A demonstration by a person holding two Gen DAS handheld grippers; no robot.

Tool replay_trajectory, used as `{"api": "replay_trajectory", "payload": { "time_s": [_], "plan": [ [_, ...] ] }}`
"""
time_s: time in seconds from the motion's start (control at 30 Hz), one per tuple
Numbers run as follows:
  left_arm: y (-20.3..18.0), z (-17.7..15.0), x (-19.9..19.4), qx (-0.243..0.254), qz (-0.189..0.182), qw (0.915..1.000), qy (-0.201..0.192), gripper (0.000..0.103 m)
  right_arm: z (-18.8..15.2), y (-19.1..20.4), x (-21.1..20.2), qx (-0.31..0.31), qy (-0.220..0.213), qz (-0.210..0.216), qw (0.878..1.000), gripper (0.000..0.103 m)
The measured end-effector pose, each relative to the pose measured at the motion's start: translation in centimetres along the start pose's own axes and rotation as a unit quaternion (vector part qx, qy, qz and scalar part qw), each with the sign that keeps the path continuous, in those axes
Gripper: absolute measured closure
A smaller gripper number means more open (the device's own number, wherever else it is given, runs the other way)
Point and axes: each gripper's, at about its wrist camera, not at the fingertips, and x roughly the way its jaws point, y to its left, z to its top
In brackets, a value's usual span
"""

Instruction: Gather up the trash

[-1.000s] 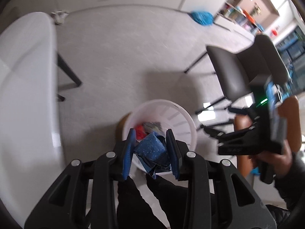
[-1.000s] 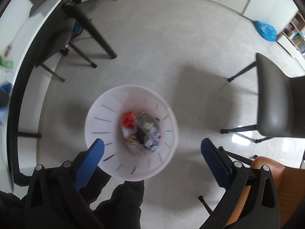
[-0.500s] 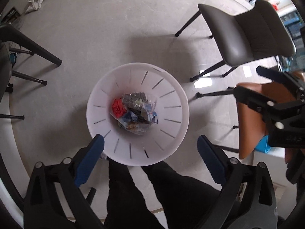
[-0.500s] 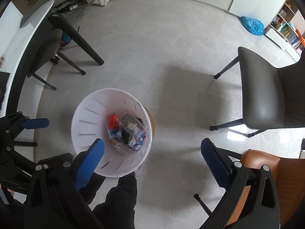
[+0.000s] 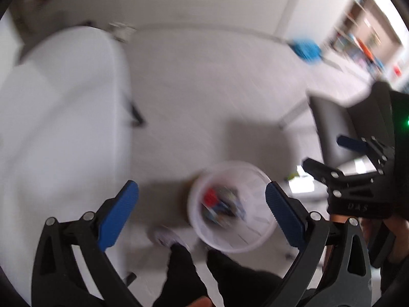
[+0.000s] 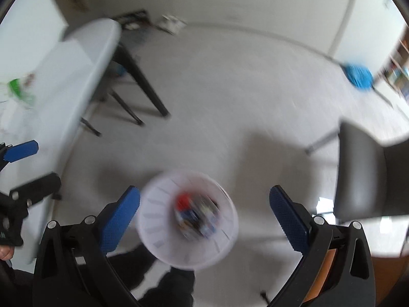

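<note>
Both views are smeared with motion blur, so fine detail is hard to read. The left tool (image 5: pixel 202 211) is spread wide, blue pads far apart, nothing between them. The right tool (image 6: pixel 204 213) is just as wide open and also carries nothing.

Down on the pale grey floor (image 6: pixel 230 89) sits the white slotted bin (image 6: pixel 188 220), round and open-topped. In the right wrist view it shows between the two blue pads, a little left of centre; in the left wrist view the same bin (image 5: pixel 231 206) sits right of centre, close to the right pad. Inside it lies the trash (image 6: pixel 196 216), a jumble of red, blue and dark scraps at the bottom; the single pieces cannot be told apart.

The person's dark trouser legs (image 5: pixel 184 273) stand just near of the bin. To the left runs the white tabletop (image 6: pixel 64 71) on black legs, with something green (image 6: pixel 16 88) on it at the far left edge, too blurred to name. On the right stands a dark grey chair (image 6: pixel 358 171), and a blue bag (image 6: pixel 358 75) lies on the floor far off to the right
</note>
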Motion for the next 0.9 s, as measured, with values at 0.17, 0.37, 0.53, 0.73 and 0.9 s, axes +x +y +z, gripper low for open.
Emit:
{"api": "replay_trajectory", "payload": {
  "time_s": [0.17,0.37,0.53,0.73,0.9],
  "plan": [
    [8.1,1.0,-10.5,-0.086,0.137,0.9835,-0.082,0.008,7.3,9.2,-6.9,-0.088,-0.101,0.068,0.989,0.003],
    [14.4,-0.1,-21.0,-0.194,0.236,0.9366,-0.171,0.008,12.8,19.0,-15.1,-0.179,-0.189,0.147,0.954,0.003],
    [17.2,-1.1,-25.4,-0.251,0.279,0.9056,-0.197,0.008,14.1,24.4,-20.0,-0.221,-0.232,0.197,0.926,0.002],
    [19.4,-2.5,-26.5,-0.302,0.27,0.8905,-0.207,0.008,13.6,28.0,-20.2,-0.265,-0.228,0.2,0.915,0.002],
    [20.9,-3.7,-25.8,-0.318,0.253,0.8913,-0.201,0.008,13.2,28.7,-19.2,-0.27,-0.212,0.2,0.918,0.002]
  ]
}}
